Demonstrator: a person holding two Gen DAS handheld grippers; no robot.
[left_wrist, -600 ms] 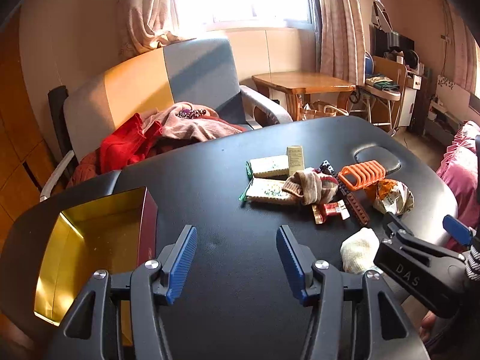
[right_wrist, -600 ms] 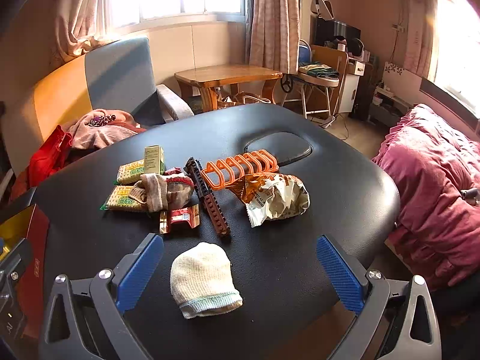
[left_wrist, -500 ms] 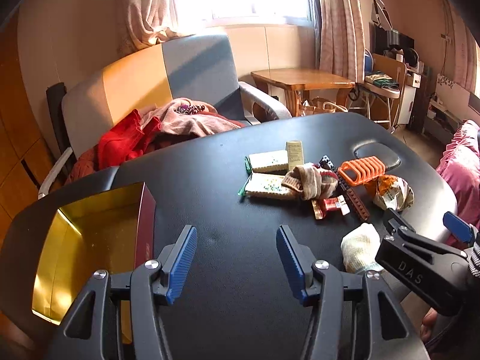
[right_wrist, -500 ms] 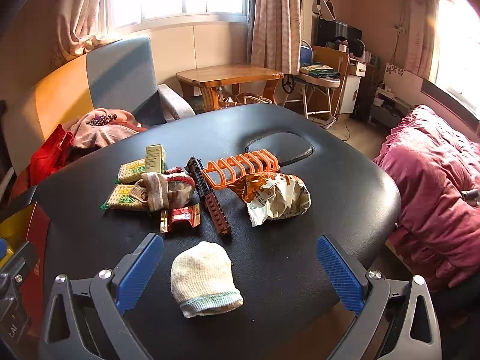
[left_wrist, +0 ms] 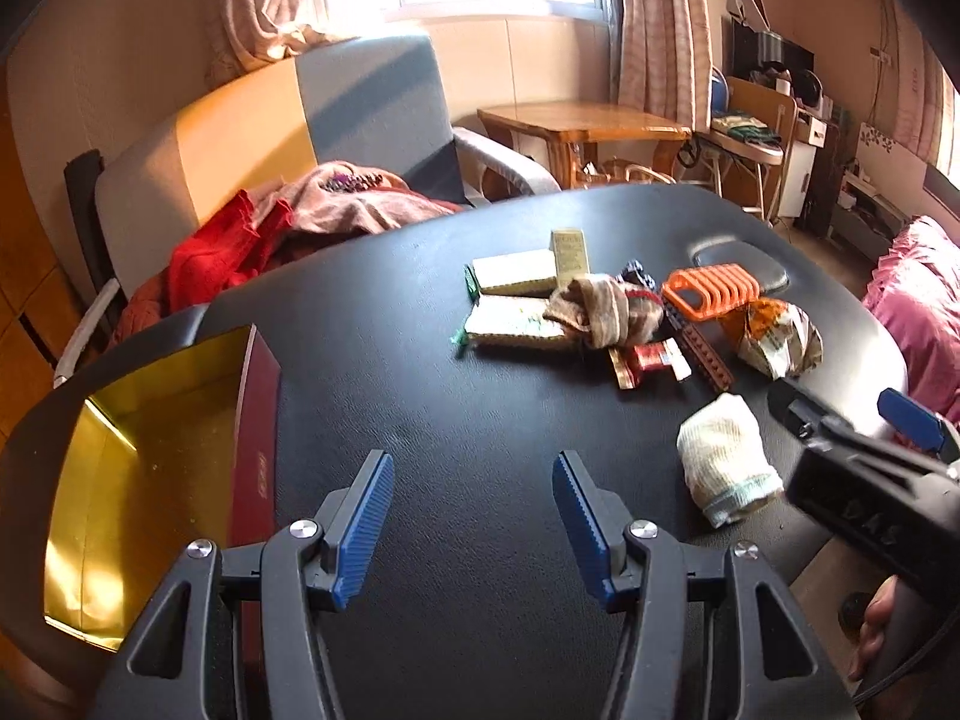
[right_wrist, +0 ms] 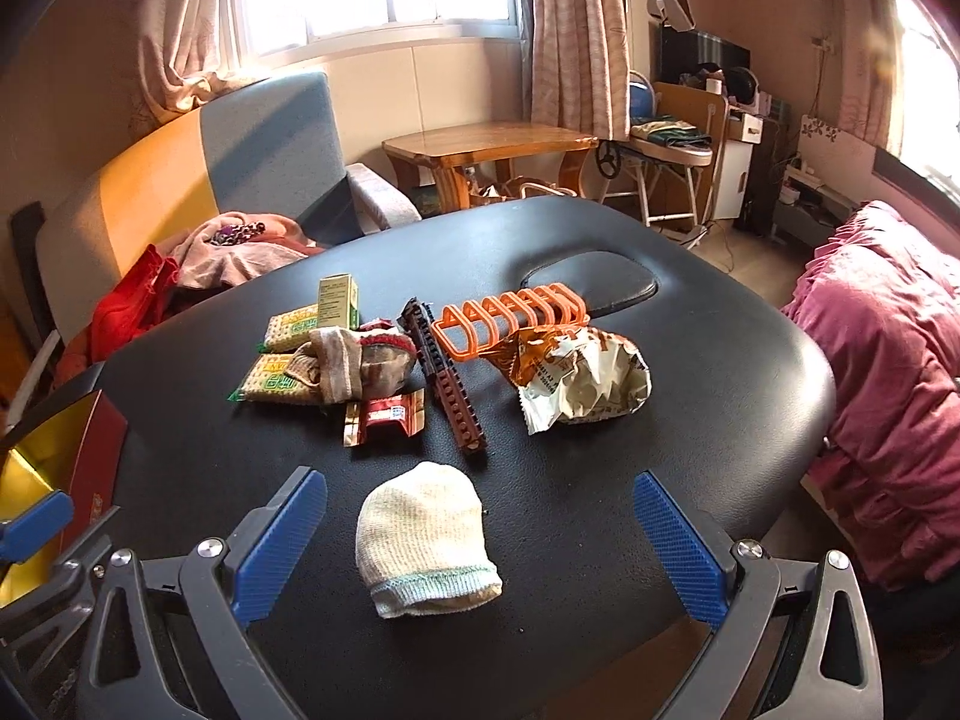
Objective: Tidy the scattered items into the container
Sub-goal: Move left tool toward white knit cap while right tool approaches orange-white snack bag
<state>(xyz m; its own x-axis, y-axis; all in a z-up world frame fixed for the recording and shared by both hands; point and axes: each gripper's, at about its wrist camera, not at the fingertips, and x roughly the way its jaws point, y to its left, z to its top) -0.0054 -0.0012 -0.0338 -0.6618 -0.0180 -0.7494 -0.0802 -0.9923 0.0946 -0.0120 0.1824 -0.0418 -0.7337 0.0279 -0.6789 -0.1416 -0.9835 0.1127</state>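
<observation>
A red box with a gold inside (left_wrist: 150, 438) stands open at the table's left end. Scattered items lie mid-table: a cream knitted sock (right_wrist: 423, 540), a crumpled snack bag (right_wrist: 585, 378), an orange plastic rack (right_wrist: 510, 318), a brown brick strip (right_wrist: 447, 378), a red wrapper (right_wrist: 387, 417), a rolled brownish sock (right_wrist: 354, 363), two biscuit packs (right_wrist: 273, 381) and a small carton (right_wrist: 337, 300). My right gripper (right_wrist: 480, 531) is open, with the cream sock between its fingers, untouched. My left gripper (left_wrist: 474, 522) is open over bare table right of the box.
The black padded table (right_wrist: 690, 360) ends close on the right, beside a pink quilt (right_wrist: 888, 360). An armchair with red and pink clothes (left_wrist: 288, 222) stands behind the table. A wooden side table (right_wrist: 486, 144) sits further back.
Both grippers have edged forward a little over the table. The cream sock now sits slightly closer between the right fingers. Nothing was grasped.
</observation>
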